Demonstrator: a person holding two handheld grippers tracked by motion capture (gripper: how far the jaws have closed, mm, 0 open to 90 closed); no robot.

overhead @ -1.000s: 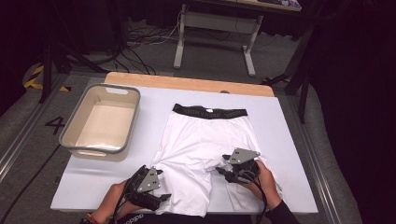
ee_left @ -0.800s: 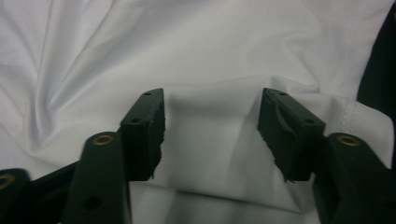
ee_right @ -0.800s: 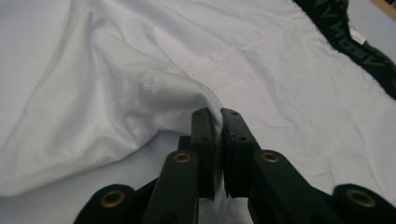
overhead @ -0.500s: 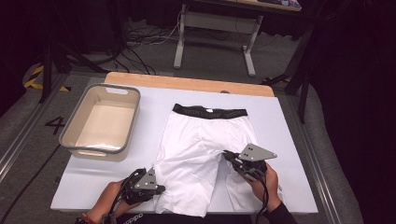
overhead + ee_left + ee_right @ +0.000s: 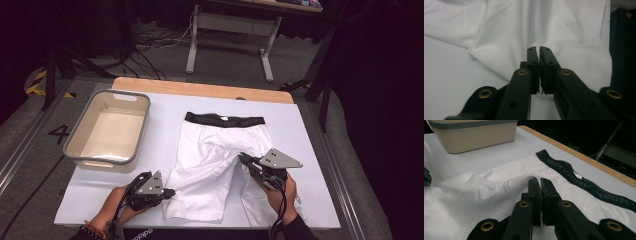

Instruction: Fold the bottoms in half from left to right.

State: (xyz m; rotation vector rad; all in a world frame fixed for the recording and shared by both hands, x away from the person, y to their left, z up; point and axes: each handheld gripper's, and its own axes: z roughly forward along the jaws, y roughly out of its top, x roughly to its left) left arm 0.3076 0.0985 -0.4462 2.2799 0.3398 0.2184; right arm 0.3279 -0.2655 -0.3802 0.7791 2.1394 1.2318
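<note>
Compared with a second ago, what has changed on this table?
Both tools have closed on the white shorts. The left tool has just pinched the outer edge of the near leg, staying roughly where it was. The right tool has gripped the fabric at the inner edge of the other leg and lifted it slightly. The shorts' black waistband and the beige bin stayed where they were.

Black two-jawed claws with brass-coloured rivets (image 5: 522, 72) are topped by grey three-cornered plates (image 5: 280, 159); a beaded bracelet (image 5: 93, 229) is worn.
</note>
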